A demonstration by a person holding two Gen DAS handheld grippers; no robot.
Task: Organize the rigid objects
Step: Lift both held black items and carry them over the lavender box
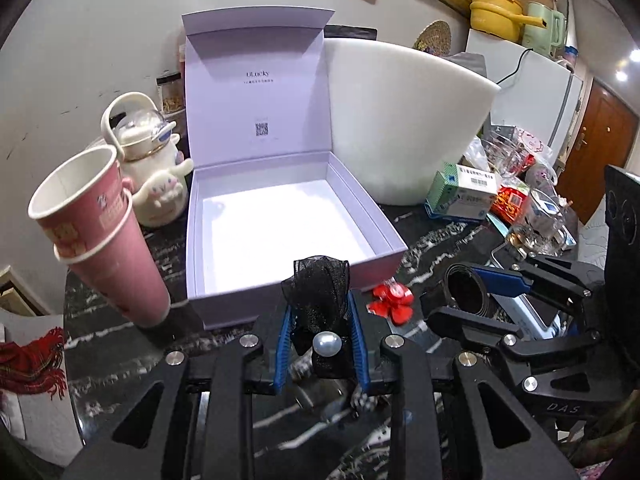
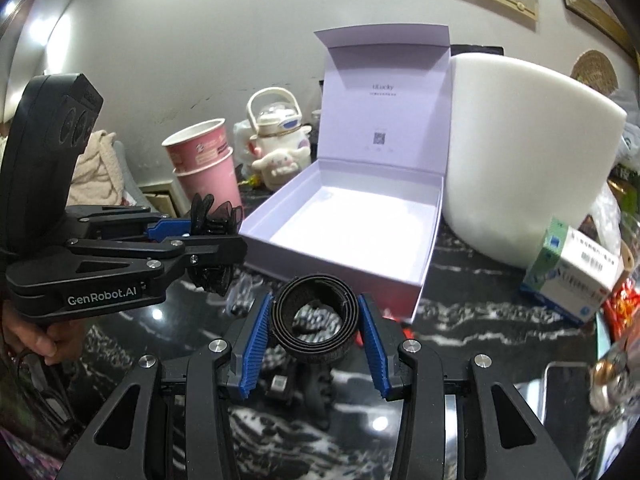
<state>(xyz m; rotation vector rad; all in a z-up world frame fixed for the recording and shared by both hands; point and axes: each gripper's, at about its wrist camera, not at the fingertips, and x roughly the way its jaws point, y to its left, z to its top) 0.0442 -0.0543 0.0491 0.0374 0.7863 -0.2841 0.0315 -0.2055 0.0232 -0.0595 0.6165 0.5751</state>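
Observation:
An open lilac gift box (image 1: 384,224) with its lid upright stands on the dark marble table; it also shows in the right wrist view (image 2: 432,256), and its white inside is bare. My left gripper (image 1: 318,308) is shut on a black mesh hair bow with a pearl (image 1: 320,300), held just in front of the box; the bow also shows in the right wrist view (image 2: 212,216). My right gripper (image 2: 314,312) is shut on a black rolled strap coil (image 2: 314,316), near the box's front corner. The coil also shows in the left wrist view (image 1: 466,288).
Stacked pink paper cups (image 1: 104,232) and a cream teapot toy (image 1: 156,160) stand left of the box. A large white tub (image 1: 404,120) stands right behind it. A medicine carton (image 2: 572,272), red wrappers (image 1: 390,300) and glassware (image 1: 536,220) clutter the right.

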